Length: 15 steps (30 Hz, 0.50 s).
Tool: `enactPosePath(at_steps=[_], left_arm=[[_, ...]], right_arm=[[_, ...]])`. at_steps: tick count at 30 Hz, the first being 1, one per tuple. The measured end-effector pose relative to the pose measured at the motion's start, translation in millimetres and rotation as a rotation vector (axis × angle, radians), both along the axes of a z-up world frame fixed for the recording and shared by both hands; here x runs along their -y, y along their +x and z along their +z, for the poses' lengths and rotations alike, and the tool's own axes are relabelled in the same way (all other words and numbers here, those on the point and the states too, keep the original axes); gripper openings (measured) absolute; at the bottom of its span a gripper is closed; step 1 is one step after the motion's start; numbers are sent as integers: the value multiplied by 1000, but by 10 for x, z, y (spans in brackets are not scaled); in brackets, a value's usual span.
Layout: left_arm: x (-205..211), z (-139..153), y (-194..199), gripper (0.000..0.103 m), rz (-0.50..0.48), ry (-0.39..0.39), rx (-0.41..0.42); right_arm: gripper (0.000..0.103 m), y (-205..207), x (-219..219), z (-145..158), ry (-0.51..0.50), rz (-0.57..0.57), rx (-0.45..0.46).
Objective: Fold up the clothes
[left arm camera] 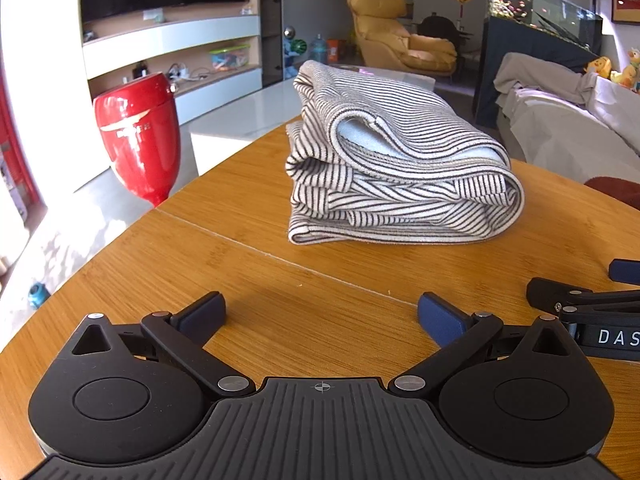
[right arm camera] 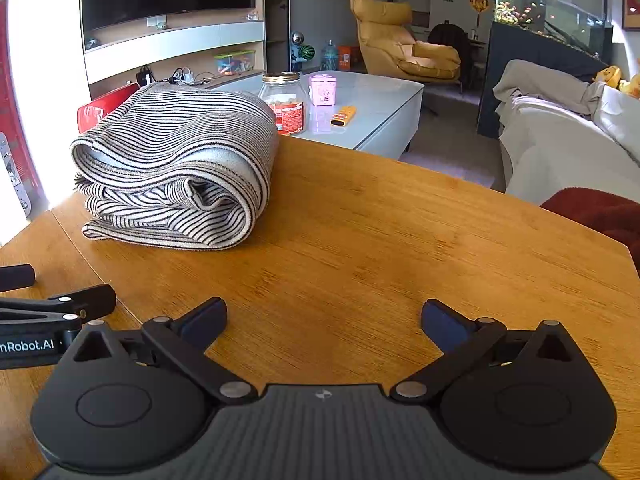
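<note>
Your black-and-white striped knit garment [left arm camera: 400,160] is already folded into a thick multi-layer bundle and sits on the wooden tabletop [left arm camera: 280,280], twd the far edge. In the left wrist view it's ahead, a bit right of centre; in the right wrist view it's ahead and to the left [right arm camera: 176,168]. The top layer curls over, showing a pale lining at the open end, and the lower layers bulge some, so the stack is loose, not crisp.

Your left hand-held gripper [left arm camera: 322,316] is spread wide, nothing btwn its blue pads, low over bare wood near the near edge, well apart from the bundle. Your right hand-held gripper [right arm camera: 324,320] is the same: wide apart, empty, just beside the left one. Each shows at the side of the other's view.

Judging by this, the fold looks basically done, both tools off the cloth. What's left, if anything: press the top layer flatter or square up the uneven edges. No other clothes visible on the tabletop, so I can't tell if more items are waiting.

Beyond the far edge: a glossy red vase-shaped stand [left arm camera: 138,136] on the left, and a glass-topped coffee table [right arm camera: 376,96] w/ a clear jar [right arm camera: 286,102] on it.
</note>
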<state>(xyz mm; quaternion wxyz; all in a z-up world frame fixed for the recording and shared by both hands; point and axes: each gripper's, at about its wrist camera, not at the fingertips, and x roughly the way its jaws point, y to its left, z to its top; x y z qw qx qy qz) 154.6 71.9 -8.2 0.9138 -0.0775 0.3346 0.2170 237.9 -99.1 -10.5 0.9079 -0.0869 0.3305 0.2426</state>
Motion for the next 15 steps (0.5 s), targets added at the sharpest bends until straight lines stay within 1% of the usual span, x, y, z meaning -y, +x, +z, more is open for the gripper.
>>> enactPosePath(at_steps=[15], left_arm=[[-18, 2, 10, 103, 0, -1, 0]], right_arm=[[103, 1, -15, 4, -1, 0, 0]])
